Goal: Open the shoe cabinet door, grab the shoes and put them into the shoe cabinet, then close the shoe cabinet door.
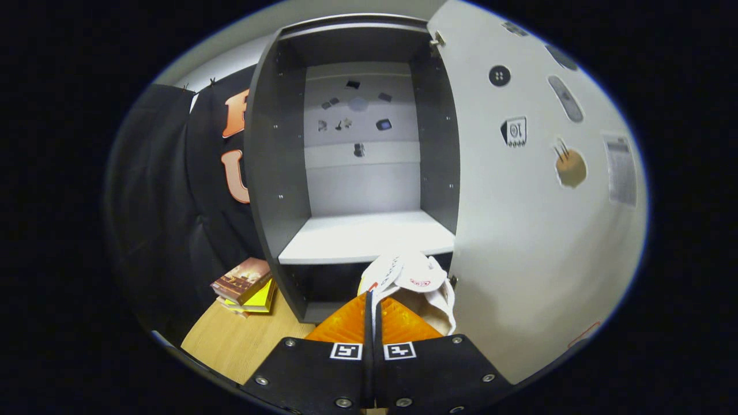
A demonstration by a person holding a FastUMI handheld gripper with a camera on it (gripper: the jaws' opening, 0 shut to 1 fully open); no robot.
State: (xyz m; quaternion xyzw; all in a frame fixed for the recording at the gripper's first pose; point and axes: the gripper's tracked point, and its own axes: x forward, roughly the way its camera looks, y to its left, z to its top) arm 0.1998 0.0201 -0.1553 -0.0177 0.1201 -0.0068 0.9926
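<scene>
The dark shoe cabinet (277, 161) stands open straight ahead, its white door (519, 230) swung out on the right side. A pale shelf (363, 236) inside lies bare. A white shoe (412, 282) hangs just ahead of my fingers, below the shelf's front edge. My gripper (372, 317) is shut on the shoe's edge, both fingers pressed together with the fabric pinched between them. The shoe's lower part is hidden behind the fingers.
Stickers dot the door's inner face (515, 131) and the cabinet's back wall (357, 109). A stack of books (245, 285) lies on the wooden floor (242, 340) to the left of the cabinet. Black cloth (167, 202) hangs behind them.
</scene>
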